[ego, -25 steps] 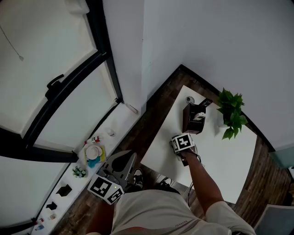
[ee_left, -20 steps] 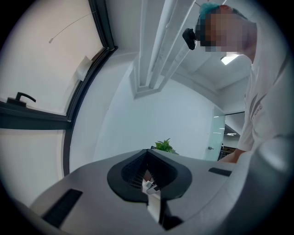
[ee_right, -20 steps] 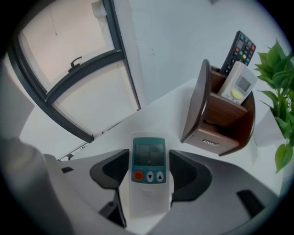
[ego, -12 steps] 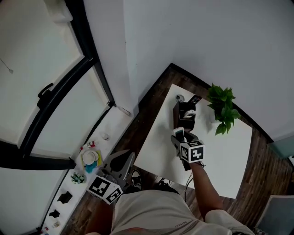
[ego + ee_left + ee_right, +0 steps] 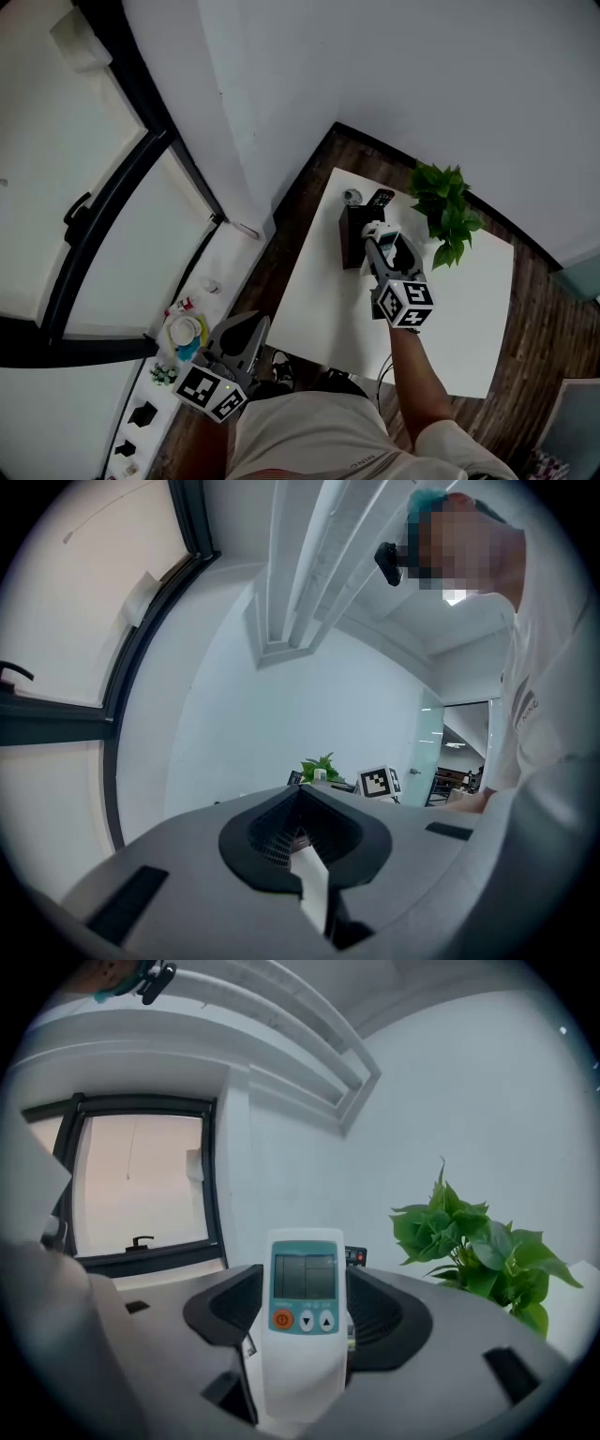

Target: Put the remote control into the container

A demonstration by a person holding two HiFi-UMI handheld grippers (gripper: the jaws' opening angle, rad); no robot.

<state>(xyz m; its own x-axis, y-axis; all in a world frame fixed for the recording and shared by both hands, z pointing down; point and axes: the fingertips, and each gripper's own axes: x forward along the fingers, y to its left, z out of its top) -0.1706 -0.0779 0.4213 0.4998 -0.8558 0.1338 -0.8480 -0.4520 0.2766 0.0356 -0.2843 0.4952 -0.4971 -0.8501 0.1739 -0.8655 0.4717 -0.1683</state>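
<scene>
A white remote control (image 5: 302,1335) with a small screen and an orange button stands upright between the jaws of my right gripper (image 5: 300,1302), which is shut on it. In the head view that gripper (image 5: 382,238) holds the remote (image 5: 376,232) just right of the dark upright container (image 5: 351,240) at the far left of the white table (image 5: 469,309). A black remote (image 5: 380,199) pokes out of the container. My left gripper (image 5: 246,325) hangs low beside the person, off the table, jaws together and holding nothing (image 5: 298,841).
A green potted plant (image 5: 441,211) stands at the table's far edge, right of the container, and shows at the right of the right gripper view (image 5: 469,1241). A small round object (image 5: 352,196) sits behind the container. A windowsill with small items (image 5: 186,330) lies to the left.
My right gripper has carried the white remote away from the table's near edge to a spot beside the container. The left gripper has stayed low at the person's side.
</scene>
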